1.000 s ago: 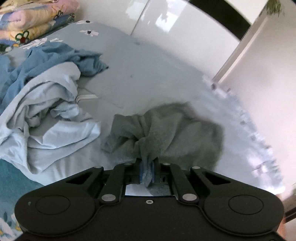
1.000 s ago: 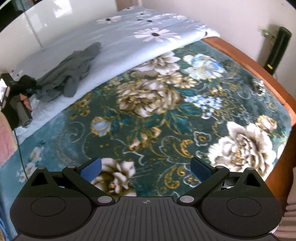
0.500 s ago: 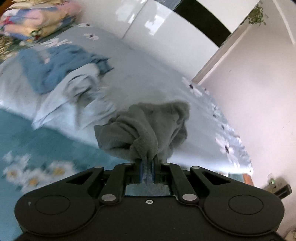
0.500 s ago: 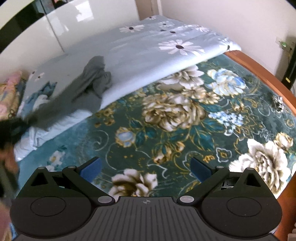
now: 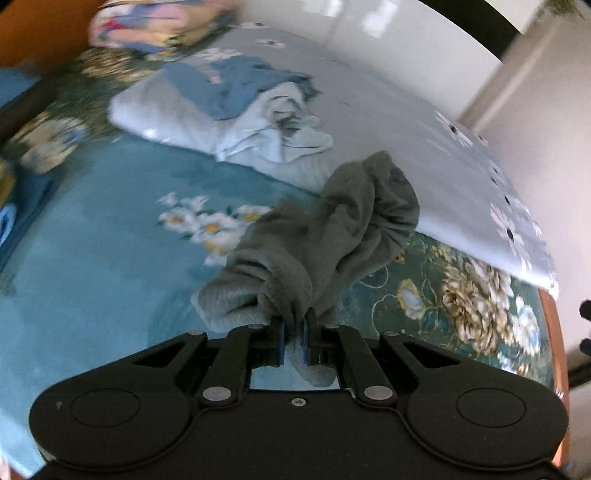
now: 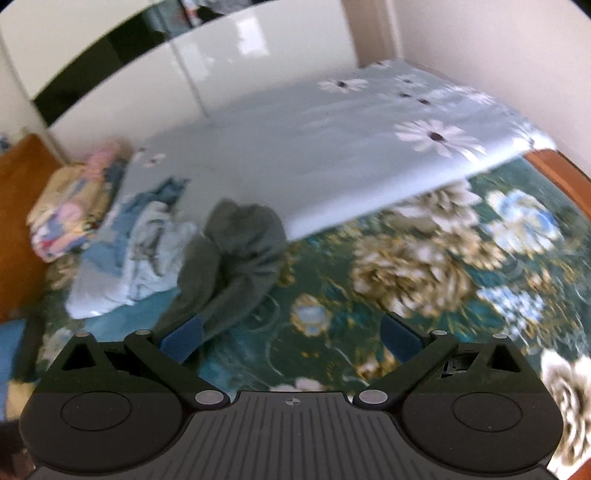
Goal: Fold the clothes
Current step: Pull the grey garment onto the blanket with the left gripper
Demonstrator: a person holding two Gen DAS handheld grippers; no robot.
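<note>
The bunched grey fleece garment [image 5: 332, 236] hangs from the left gripper [image 5: 293, 332], whose blue pads are clamped together on a fold of it. A second ago it lay crumpled on the pale blue daisy-print sheet [image 5: 461, 177] with that gripper already pinching it; now most of it has come off the sheet and trails over the dark teal floral blanket [image 5: 461, 302], with only its far end near the sheet's edge. In the right wrist view the same garment [image 6: 236, 258] sits just beyond the left finger of the right gripper [image 6: 291, 336], whose jaws stand wide apart with nothing between them.

My reading is that the piece has been picked out of the laundry and is being carried to the open blanket, the likely folding spot. It is not yet spread flat, so the folding itself has not begun; the free right gripper looks placed to take a second edge.

Left behind on the sheet is the heap of unfolded clothes: a crumpled light blue cotton shirt [image 5: 273, 129] with a darker blue garment [image 5: 236, 81] lying over it. Beyond them, by the wooden headboard [image 6: 22, 206], lies a stack of folded pastel floral bedding [image 5: 155, 26]. No basket or other container is in view.
</note>
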